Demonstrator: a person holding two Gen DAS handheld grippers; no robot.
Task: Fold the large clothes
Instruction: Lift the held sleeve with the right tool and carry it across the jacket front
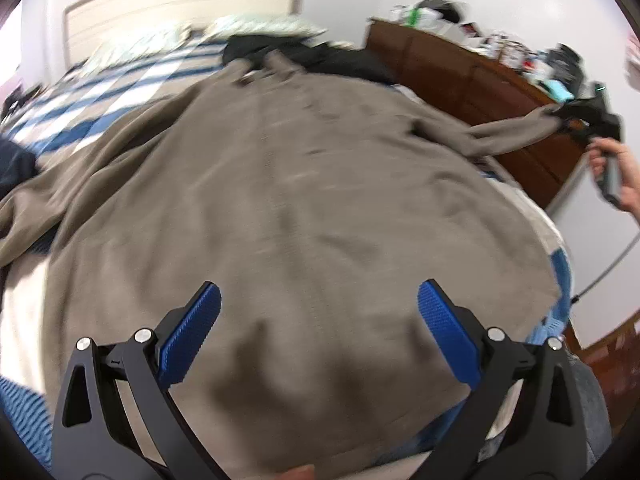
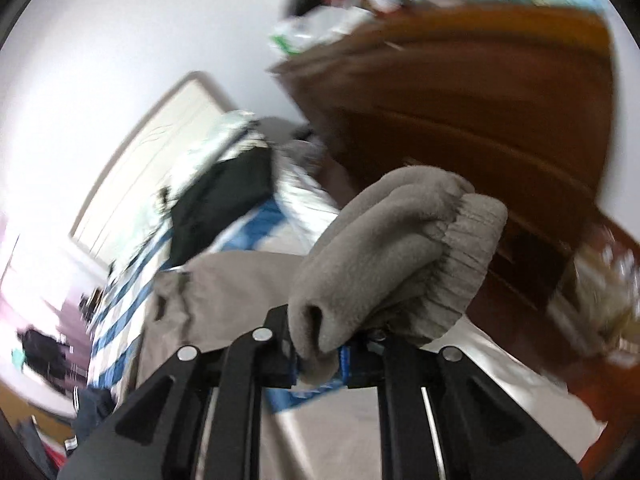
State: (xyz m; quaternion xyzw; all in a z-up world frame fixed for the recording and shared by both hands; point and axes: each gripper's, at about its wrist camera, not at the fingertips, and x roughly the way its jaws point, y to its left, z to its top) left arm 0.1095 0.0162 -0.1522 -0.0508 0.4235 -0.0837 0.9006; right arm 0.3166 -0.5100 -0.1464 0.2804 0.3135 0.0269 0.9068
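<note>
Currently left hand-held gripper (image 1: 319,312) spread wide above taupe sweatshirt (image 1: 280,184); right hand-held gripper (image 2: 320,360) clamps sleeve cuff (image 2: 460,264).

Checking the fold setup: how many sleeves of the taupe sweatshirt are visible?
2: right sleeve stretched toward the dresser, clamped in the right hand-held gripper; left sleeve lies on the bed.

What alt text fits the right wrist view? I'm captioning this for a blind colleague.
The right tool is shut on the ribbed cuff of a taupe fleece sweatshirt sleeve, bunched just above its black frame. Behind it, blurred, lie a blue-and-white striped bedspread, a cream headboard and a brown wooden dresser.
</note>
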